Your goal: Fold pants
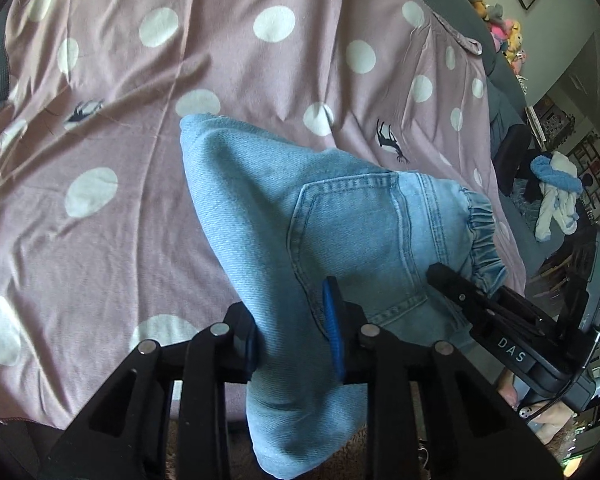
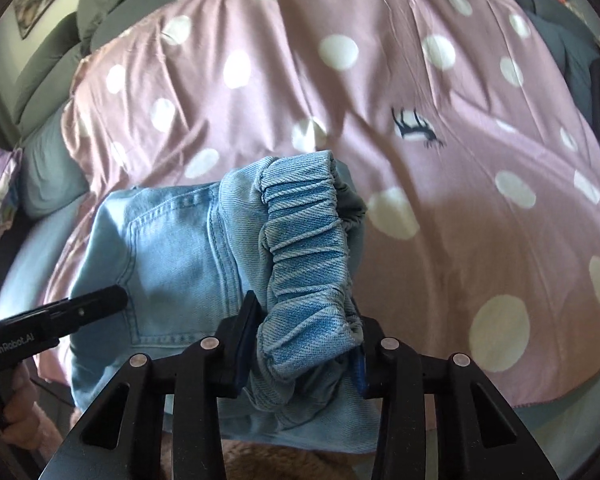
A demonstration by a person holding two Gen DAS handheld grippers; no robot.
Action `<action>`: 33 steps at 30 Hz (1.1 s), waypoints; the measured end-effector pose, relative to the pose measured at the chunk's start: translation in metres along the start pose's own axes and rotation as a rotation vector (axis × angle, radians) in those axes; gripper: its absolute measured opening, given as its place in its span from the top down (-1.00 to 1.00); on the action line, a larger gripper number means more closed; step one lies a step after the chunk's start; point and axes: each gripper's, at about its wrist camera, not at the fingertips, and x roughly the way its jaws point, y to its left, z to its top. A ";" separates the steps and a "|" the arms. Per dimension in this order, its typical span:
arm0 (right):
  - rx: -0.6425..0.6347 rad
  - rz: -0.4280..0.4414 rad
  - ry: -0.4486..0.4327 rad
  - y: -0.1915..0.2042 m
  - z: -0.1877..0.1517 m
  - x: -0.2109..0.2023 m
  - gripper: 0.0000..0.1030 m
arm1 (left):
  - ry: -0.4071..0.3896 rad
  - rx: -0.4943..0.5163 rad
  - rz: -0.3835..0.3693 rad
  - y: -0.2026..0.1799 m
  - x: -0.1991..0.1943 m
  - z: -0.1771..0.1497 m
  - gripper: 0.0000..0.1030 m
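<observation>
Light blue denim pants (image 1: 260,208) lie bunched at the near edge of a pink polka-dot sheet (image 1: 140,160). My left gripper (image 1: 294,332) is shut on a fold of the pants' leg side, next to the back pocket (image 1: 348,232). My right gripper (image 2: 302,346) is shut on the gathered elastic waistband (image 2: 308,248). The pants (image 2: 172,248) stretch between the two grippers. The right gripper shows in the left wrist view (image 1: 460,292), and the left gripper shows in the right wrist view (image 2: 100,300), both at the pants.
The pink sheet (image 2: 440,120) covers a grey-blue bed and spreads far and wide. Grey pillows (image 2: 100,4) sit at the far left. A chair with white and blue clothes (image 1: 556,188) and stuffed toys (image 1: 500,24) stand beyond the right side.
</observation>
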 end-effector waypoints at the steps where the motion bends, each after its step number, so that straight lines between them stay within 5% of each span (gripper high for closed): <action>1: -0.010 -0.004 -0.009 0.002 0.003 -0.002 0.21 | -0.012 0.012 0.007 -0.002 -0.002 0.002 0.51; 15: -0.052 -0.025 -0.025 0.016 0.039 0.021 0.21 | -0.068 0.047 0.047 0.015 0.018 0.042 0.51; 29: -0.074 -0.058 0.109 0.017 0.063 0.106 0.21 | 0.041 -0.036 0.126 0.054 0.099 0.061 0.48; 33: -0.091 -0.088 0.127 0.020 0.057 0.117 0.14 | 0.050 -0.034 0.133 0.056 0.106 0.056 0.28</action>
